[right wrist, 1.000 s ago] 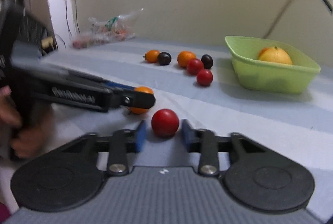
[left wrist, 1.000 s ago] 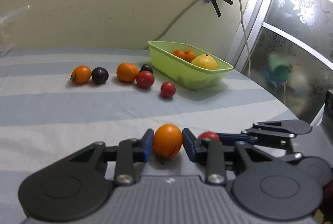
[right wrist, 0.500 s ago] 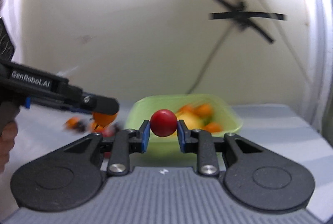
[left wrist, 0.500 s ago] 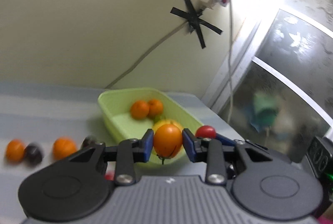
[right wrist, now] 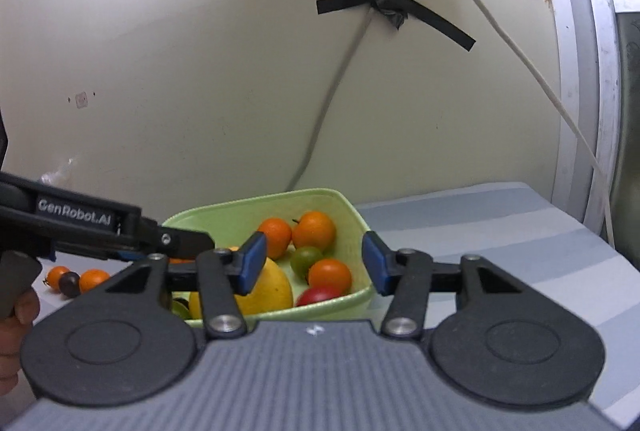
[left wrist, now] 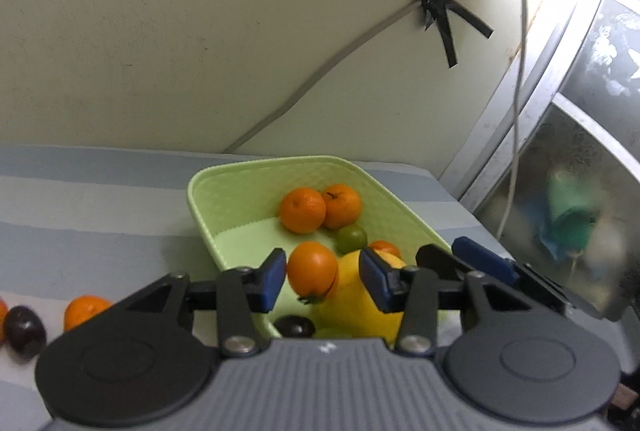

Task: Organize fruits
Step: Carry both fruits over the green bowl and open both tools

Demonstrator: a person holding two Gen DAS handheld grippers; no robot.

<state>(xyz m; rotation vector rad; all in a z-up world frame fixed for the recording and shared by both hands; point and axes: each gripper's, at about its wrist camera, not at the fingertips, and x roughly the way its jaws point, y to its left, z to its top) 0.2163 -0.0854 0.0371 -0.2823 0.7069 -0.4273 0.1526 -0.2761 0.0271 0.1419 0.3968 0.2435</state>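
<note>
A light green basket (left wrist: 208,191) (right wrist: 352,215) holds two oranges (left wrist: 302,210), a green fruit (left wrist: 351,237), a big yellow fruit (right wrist: 276,289), a dark plum (left wrist: 294,326) and more. My left gripper (left wrist: 323,279) is open above the basket; an orange fruit (left wrist: 312,268) sits between its pads, against the left one. My right gripper (right wrist: 314,263) is open and empty above the basket. A red fruit (right wrist: 318,295) lies in the basket below it, next to an orange one (right wrist: 330,274).
An orange (left wrist: 82,311) and a dark plum (left wrist: 24,329) lie on the striped cloth left of the basket; they also show in the right wrist view (right wrist: 92,279). A taped cable (right wrist: 384,3) hangs on the wall behind. A window frame (left wrist: 532,111) stands at the right.
Both grippers moved in over the basket and opened. The red fruit left the right gripper and lies in the basket. The orange fruit is loose between the left pads.
</note>
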